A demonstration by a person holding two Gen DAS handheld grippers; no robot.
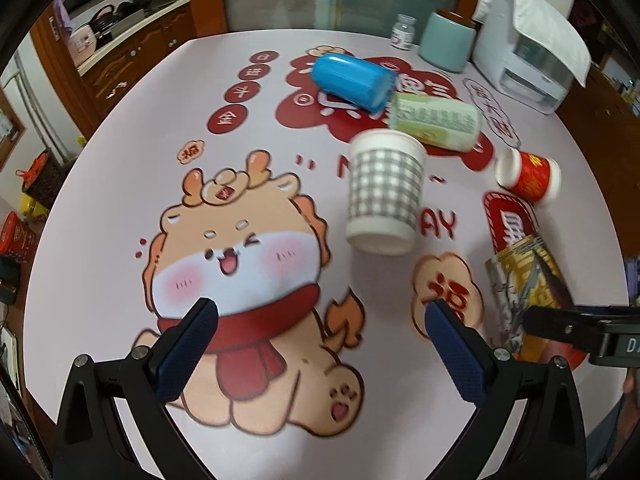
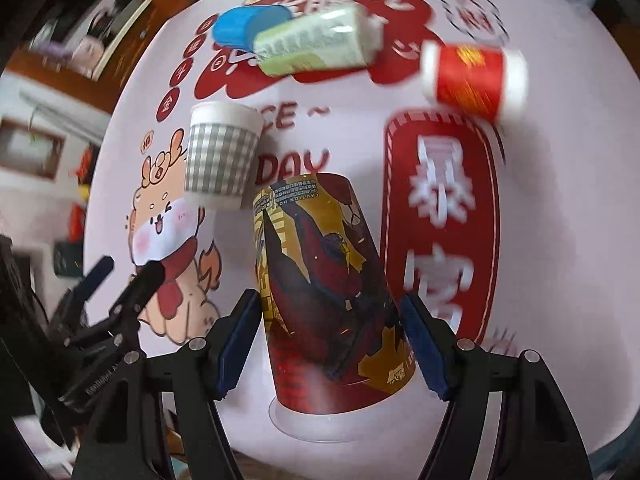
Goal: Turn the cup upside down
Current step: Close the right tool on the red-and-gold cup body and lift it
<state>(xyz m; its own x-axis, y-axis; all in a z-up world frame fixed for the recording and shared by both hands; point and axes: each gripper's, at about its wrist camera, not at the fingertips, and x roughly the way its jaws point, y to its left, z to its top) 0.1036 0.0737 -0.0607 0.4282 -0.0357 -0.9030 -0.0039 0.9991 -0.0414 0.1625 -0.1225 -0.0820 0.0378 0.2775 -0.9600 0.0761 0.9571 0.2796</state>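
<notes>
A tall red and gold printed paper cup (image 2: 324,288) sits between the pads of my right gripper (image 2: 332,344), narrow base pointing away and wide mouth near the camera. The pads touch its sides. It also shows at the right edge of the left wrist view (image 1: 528,280). My left gripper (image 1: 320,340) is open and empty above the cartoon dragon print; it shows in the right wrist view (image 2: 128,276). A grey checked cup (image 1: 384,192) lies in the middle of the table.
A blue cup (image 1: 352,80), a green and white cup (image 1: 436,120) and a small red cup (image 1: 528,176) lie on their sides on the pink printed tablecloth (image 1: 120,208). A teal canister (image 1: 448,40), a small bottle (image 1: 404,32) and a white appliance (image 1: 528,48) stand at the far edge.
</notes>
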